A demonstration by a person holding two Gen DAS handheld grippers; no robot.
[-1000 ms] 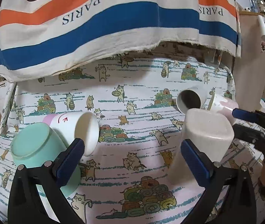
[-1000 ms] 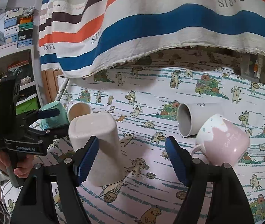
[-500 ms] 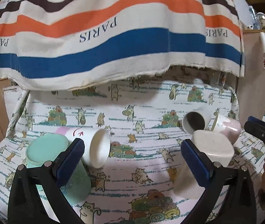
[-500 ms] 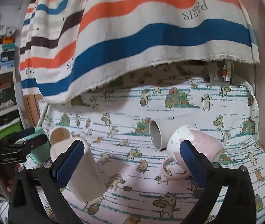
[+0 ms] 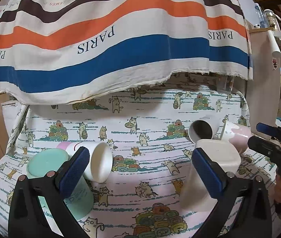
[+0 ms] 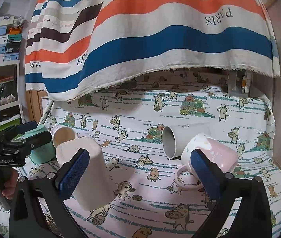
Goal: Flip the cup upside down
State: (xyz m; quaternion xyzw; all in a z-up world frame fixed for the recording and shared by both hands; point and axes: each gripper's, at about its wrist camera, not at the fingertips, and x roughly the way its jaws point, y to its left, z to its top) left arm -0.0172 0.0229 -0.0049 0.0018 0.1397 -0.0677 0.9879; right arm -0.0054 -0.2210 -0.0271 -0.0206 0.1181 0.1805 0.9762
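Observation:
A beige cup [image 5: 217, 158] [image 6: 87, 170] stands upside down on the cat-print cloth. A mint cup [image 5: 47, 164] [image 6: 41, 148] also stands upside down at the left. A white and pink cup [image 5: 98, 162] [image 6: 64, 135] lies on its side beside it. A grey cup [image 5: 200, 131] [image 6: 175, 138] and a pink mug [image 5: 237, 136] [image 6: 215, 154] lie on their sides at the right. My left gripper [image 5: 140, 170] is open and empty, back from the cups. My right gripper [image 6: 140, 170] is open and empty, between the beige cup and the pink mug.
A striped PARIS cloth [image 5: 110, 39] hangs over the back of the table. The cat-print tablecloth [image 5: 140, 148] covers the table. Shelves with boxes [image 6: 3, 39] stand at the far left of the right wrist view. A wooden cabinet [image 5: 263, 75] stands at the right.
Both grippers have drawn back and tilted upward, away from the cups. The right gripper's jaws have opened wider and left the upside-down beige cup standing free.

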